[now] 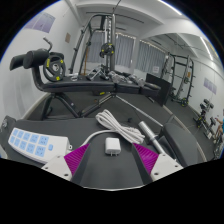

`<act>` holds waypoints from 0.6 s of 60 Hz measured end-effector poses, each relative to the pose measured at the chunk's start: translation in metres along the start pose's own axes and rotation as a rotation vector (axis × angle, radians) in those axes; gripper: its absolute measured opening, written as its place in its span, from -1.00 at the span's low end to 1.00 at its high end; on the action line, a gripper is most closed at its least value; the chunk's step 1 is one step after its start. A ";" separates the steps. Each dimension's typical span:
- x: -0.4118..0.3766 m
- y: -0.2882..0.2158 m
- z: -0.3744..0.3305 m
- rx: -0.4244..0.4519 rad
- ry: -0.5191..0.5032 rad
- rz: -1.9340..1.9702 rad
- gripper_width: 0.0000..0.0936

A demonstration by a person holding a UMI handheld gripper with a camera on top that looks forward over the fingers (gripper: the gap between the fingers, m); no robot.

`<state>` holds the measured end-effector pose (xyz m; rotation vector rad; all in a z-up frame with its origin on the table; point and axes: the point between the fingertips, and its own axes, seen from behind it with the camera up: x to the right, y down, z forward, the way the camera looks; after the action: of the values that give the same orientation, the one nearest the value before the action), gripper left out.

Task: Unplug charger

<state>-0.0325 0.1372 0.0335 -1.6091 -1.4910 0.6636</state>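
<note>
1. At the far left, a white power strip [32, 141] with pale blue buttons is seen lying on the dark table [60, 118], well to the side of the fingers; it should be left undisturbed.
2. The gripper [112, 158] is held low over the table with its fingers apart, the left magenta pad [82, 158] and the right magenta pad [146, 159] showing with a clear gap between them.
3. The charger [112, 148], a small white block, is found between the pads, near their tips; a gap is seen on either side, so it is not yet clamped.
4. The step in hand is judged to be the closing on the charger. The block should be kept centred between the pads, and the fingers closed squarely on its flat sides so that it does not twist.
5. A straight pull along the plug's axis is then advised; whether it sits in a socket cannot be told from this view.
6. A white cable [118, 124] is seen running from the charger away across the table, curving rightward; it should not be caught by the right finger.
7. Beyond, gym equipment [105, 50] is visible.
</note>
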 end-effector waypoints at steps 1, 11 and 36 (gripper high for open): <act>-0.001 -0.002 -0.008 0.003 -0.002 0.003 0.83; -0.007 -0.011 -0.122 0.032 -0.012 0.002 0.83; -0.020 0.027 -0.397 0.081 0.049 0.082 0.81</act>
<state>0.3071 0.0338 0.2152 -1.6193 -1.3523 0.7167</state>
